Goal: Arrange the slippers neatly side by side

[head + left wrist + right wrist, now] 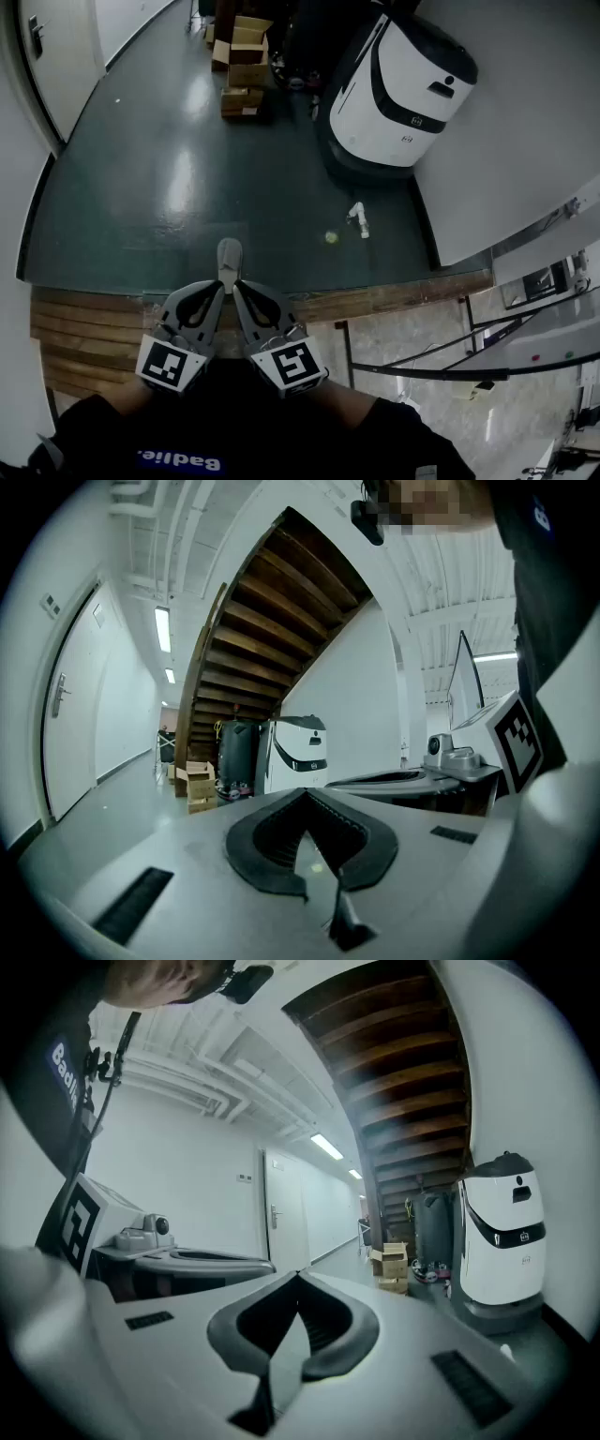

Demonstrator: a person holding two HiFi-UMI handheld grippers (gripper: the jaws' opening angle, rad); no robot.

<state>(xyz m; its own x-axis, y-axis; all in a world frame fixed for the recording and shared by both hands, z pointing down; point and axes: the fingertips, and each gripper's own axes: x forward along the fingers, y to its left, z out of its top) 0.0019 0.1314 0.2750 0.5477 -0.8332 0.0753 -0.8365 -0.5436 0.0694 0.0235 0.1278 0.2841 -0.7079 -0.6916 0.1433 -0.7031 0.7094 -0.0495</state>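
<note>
No slippers show in any view. In the head view my two grippers are held close together in front of my body, their tips nearly touching over the edge of the dark floor. The left gripper (223, 274) has its jaws closed to a point with nothing between them, as the left gripper view (305, 799) also shows. The right gripper (235, 277) is likewise shut and empty (298, 1283). Both point level down a corridor.
A white wheeled robot (398, 84) stands ahead on the right by a wall. Cardboard boxes (246, 66) sit under a wooden staircase (272, 639). A small white object (359, 220) and a yellow-green ball (331, 237) lie on the floor. Wooden boards (94, 328) are underfoot, and a metal rail (422, 366) runs at the right.
</note>
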